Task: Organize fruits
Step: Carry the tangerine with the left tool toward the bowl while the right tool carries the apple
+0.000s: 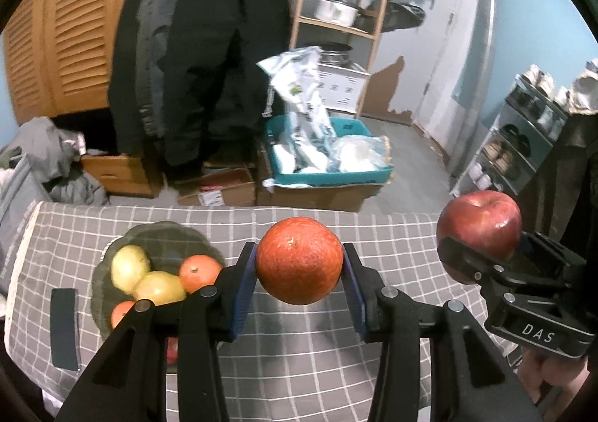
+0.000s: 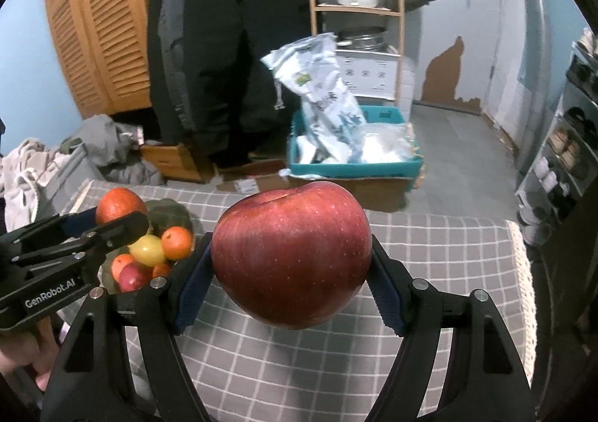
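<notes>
Fruits (image 2: 149, 254) half behind left gripper (image 2: 119, 214)

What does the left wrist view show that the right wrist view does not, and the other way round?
Only the left wrist view shows the dark flat strip lying on the cloth left of the plate. Only the right wrist view shows the cloth's lace edge on the right. Both show the left gripper shut on the orange, the right gripper shut on the red apple, the fruit plate and the grey checked tablecloth.
</notes>
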The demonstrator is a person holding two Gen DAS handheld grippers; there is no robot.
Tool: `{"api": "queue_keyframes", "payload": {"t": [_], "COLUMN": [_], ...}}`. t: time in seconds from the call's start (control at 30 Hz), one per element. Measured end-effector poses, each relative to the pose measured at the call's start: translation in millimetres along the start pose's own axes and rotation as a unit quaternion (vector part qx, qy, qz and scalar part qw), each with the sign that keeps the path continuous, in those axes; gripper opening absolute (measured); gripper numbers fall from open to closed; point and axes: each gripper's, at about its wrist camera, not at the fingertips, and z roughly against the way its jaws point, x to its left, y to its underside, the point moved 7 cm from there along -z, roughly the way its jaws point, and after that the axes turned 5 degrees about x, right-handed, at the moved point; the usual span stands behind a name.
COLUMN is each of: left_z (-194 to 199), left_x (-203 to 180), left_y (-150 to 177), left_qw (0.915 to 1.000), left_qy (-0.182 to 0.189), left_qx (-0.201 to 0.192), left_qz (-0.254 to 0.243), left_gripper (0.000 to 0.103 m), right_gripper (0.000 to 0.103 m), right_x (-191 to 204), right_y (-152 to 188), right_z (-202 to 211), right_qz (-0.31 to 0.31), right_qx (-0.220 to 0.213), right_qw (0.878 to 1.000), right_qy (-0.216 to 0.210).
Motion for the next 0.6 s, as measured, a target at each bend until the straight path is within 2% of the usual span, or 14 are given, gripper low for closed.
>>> {"api": "queue_keyframes", "payload": {"t": [0.6], "left_z": [-3.4], "left_x": [109.6], "left_y": [8.1], "left_qw": [0.9954], "left_qy": [-0.059], "left_qx": [0.003], "left_qz": [0.075], "left_gripper": [0.045], "right_gripper": [0.076], "right_x": [86.5], "right_y": [-24.5], "right_z": [-60.3], "right_qz": [0.045], "right_qx": [0.032], "right_qw": [0.997], "right_qy": [-0.051]}}
